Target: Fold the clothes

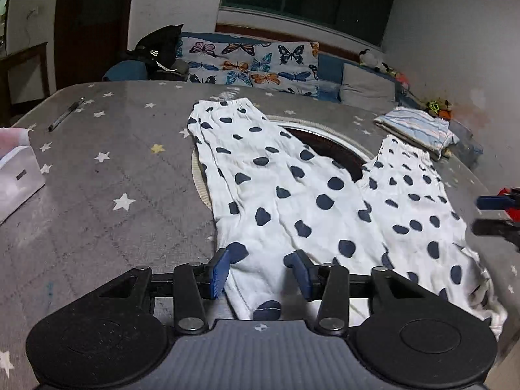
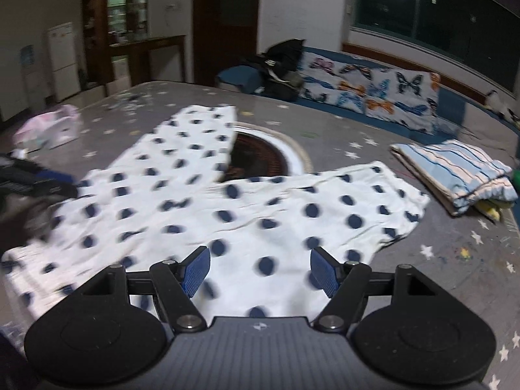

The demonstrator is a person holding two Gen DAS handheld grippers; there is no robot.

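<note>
Polka-dot trousers [image 1: 292, 195] lie spread flat on the counter [image 1: 113, 169], both legs fanned apart over a round dark opening [image 1: 328, 149], hiding most of its rim. Left tongs [image 1: 261, 271] hover at the trousers' near hem, blue pads parted, nothing pinched; fabric lies below the gap. Right tongs [image 2: 260, 271] stand wide apart above the trousers' near edge, gripping nothing; this view is motion-blurred, dots smeared. Beyond the trousers' right leg, a folded striped cloth [image 1: 419, 128], its far end cut off. Left of the trousers: a pen [image 1: 66, 113] and a white box [image 1: 16, 175], half out of frame.
</note>
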